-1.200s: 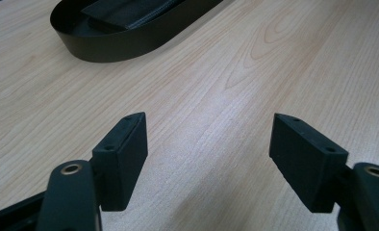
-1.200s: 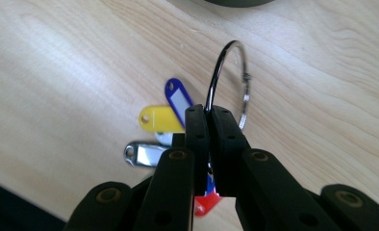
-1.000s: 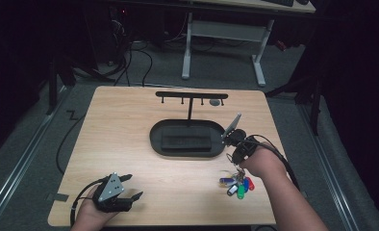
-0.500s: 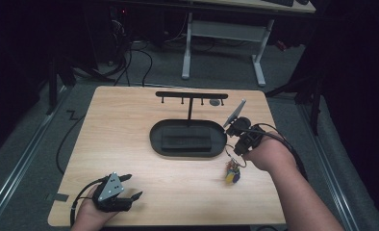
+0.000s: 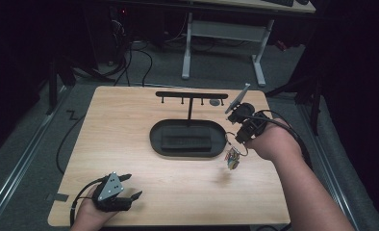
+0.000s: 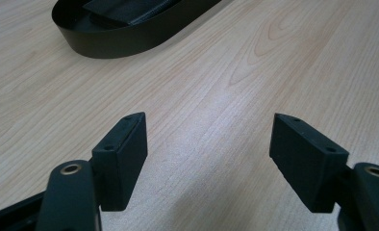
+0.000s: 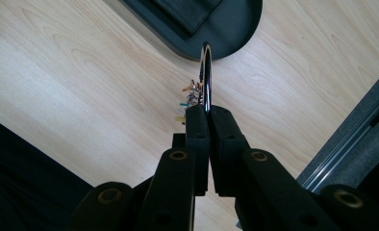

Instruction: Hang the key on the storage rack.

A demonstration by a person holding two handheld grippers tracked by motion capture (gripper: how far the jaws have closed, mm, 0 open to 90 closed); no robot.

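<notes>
A pale wood-grain table [image 5: 130, 144] is seen, with a black oval tray [image 5: 158, 139] and black rack [image 5: 191, 95]. Multicoloured keys [image 5: 233, 158] hang from a silver ring [image 7: 206, 72] between black jaws.

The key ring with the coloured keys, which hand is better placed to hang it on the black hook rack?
Right. The right gripper is shut on the key ring near the hook rack; the left gripper sits open at the table's near edge.

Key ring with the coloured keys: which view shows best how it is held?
The right gripper view: the right hand-held gripper is shut on the key ring, seen edge-on. The high view shows the coloured keys dangling above the table, but the grip is too small to see there.
</notes>
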